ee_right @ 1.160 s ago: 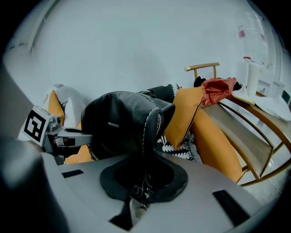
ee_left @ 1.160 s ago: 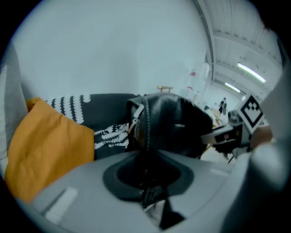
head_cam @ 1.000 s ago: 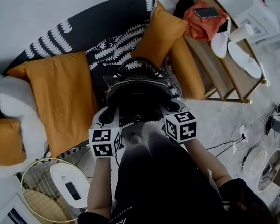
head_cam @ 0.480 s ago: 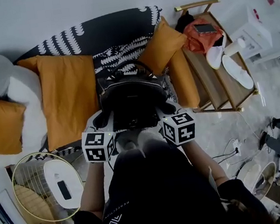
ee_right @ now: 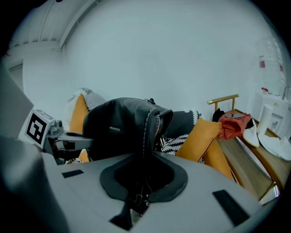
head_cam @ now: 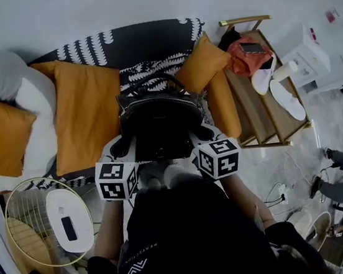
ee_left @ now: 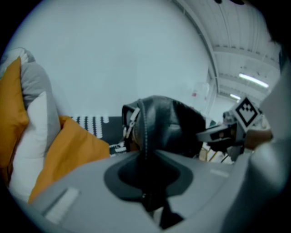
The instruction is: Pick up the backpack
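Backpack [head_cam: 160, 119]: one. Orange cushions [head_cam: 87, 113]: four (two left of backpack, two right). White slippers [head_cam: 262, 76]: two, on bench [head_cam: 255, 114] right of backpack.

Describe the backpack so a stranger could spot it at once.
Find the sofa draped in a black-and-white pattern. Between its orange cushions is the backpack. It is the only plain black, leather-looking bag there, and it has a looped top handle.
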A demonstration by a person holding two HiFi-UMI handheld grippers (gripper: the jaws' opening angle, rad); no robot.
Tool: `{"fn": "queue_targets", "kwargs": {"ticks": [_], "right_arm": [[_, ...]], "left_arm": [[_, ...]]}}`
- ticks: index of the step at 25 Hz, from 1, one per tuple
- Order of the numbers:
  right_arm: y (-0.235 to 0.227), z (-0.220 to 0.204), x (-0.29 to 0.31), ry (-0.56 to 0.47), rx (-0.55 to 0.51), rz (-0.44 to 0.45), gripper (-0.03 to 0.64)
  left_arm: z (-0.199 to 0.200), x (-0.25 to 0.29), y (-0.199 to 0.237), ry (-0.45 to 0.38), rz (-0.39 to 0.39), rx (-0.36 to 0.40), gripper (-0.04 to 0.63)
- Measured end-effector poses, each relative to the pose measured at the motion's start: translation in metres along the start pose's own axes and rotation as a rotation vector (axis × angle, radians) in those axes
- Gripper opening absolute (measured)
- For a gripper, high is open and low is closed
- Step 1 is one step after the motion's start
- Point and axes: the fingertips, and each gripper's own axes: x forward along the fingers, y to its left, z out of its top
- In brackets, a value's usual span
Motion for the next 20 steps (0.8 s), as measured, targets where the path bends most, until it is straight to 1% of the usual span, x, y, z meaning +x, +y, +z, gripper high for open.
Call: {"fn": "queue_targets", "kwargs": {"ticks": [10, 14, 20], "right_arm": [[0.021, 0.012, -0.005, -0.035, -0.031, 0.026, 0.029], [0.029, 0.012, -0.004, -0.038, -0.016, 0.052, 0.029], [0.04, 0.011, -0.001, -0.033, -0.026, 0.077, 0.029]], "left_arm": [[0.002, -0.028, 0.005, -0.047, 0.047, -0.024, 0.057], [-0.002, -0.037, 0.009, -0.052, 0.063, -0.037, 0.057], [-0.006, -0.047, 0.016, -0.058, 0.095, -0.054, 0.057]]}}
